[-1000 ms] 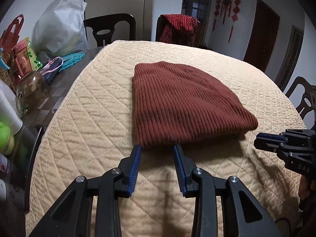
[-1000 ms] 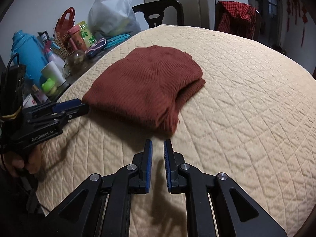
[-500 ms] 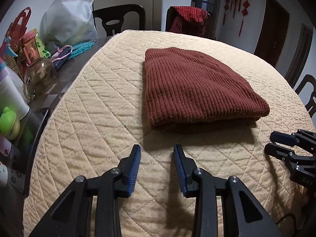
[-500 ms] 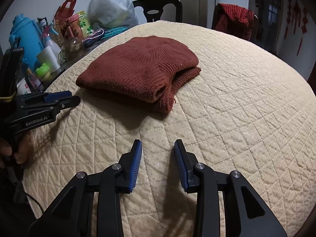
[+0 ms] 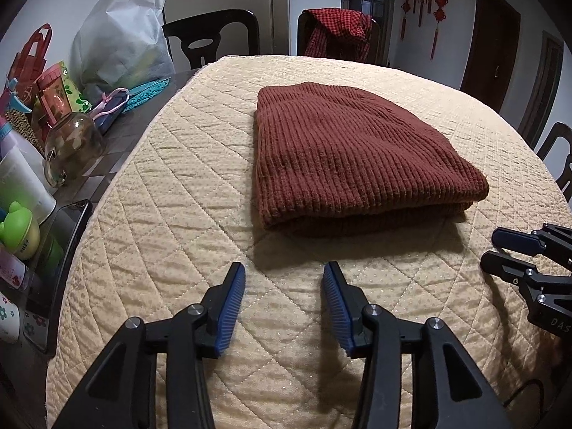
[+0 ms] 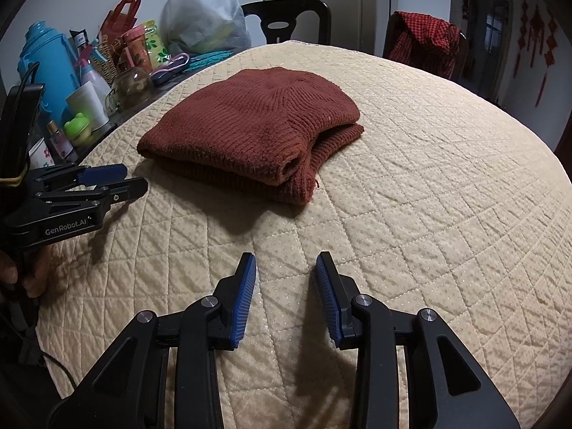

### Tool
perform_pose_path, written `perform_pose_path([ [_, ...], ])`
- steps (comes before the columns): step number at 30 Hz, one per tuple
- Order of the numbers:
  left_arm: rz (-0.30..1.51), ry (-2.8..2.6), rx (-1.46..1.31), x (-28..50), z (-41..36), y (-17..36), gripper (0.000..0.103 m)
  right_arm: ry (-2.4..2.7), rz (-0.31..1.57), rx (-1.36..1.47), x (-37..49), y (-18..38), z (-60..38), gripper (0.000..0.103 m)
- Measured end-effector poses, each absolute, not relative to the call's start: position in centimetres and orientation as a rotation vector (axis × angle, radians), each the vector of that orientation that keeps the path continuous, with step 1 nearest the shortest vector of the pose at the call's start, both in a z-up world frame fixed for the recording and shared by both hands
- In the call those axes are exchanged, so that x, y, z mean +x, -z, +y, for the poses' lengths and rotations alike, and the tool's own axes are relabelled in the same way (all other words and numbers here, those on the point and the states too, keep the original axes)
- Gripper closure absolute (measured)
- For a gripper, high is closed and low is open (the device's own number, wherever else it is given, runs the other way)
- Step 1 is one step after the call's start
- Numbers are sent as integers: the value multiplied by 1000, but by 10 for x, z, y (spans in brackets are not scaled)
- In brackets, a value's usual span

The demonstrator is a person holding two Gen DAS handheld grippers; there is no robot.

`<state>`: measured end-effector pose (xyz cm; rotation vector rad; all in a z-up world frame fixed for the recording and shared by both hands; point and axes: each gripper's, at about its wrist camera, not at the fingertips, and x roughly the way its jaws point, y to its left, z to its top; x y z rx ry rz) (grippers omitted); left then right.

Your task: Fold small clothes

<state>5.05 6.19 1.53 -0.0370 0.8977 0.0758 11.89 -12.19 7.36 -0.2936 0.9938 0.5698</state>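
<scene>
A rust-brown ribbed knit garment (image 5: pixel 343 157) lies folded in two layers on the beige quilted cover (image 5: pixel 171 207); it also shows in the right wrist view (image 6: pixel 257 125). My left gripper (image 5: pixel 284 271) is open and empty, a short way in front of the garment's near edge, not touching it. My right gripper (image 6: pixel 286 261) is open and empty, also short of the garment. In the left wrist view the right gripper (image 5: pixel 500 246) shows at the right edge. In the right wrist view the left gripper (image 6: pixel 121 178) shows at the left, level with the garment's left corner.
Clutter crowds the table's left side: a glass jar (image 5: pixel 71 146), a white plastic bag (image 5: pixel 121 46), a blue thermos (image 6: pixel 46 68), a green frog toy (image 6: pixel 78 128), bottles. Dark chairs (image 5: pixel 214 35) stand behind, one draped with a red checked cloth (image 5: pixel 339 32).
Both grippers have drawn back from the garment toward me. The right gripper, nearly shut a second ago, has opened. The folded garment lies still.
</scene>
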Motion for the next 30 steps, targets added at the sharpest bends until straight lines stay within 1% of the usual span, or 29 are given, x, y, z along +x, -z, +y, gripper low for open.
perform_pose_path([
  [6, 898, -80, -41, 52, 65, -15, 49, -571, 995, -290, 119, -73, -122, 67],
  [30, 898, -81, -38, 52, 65, -15, 49, -571, 995, -288, 119, -73, -122, 67],
])
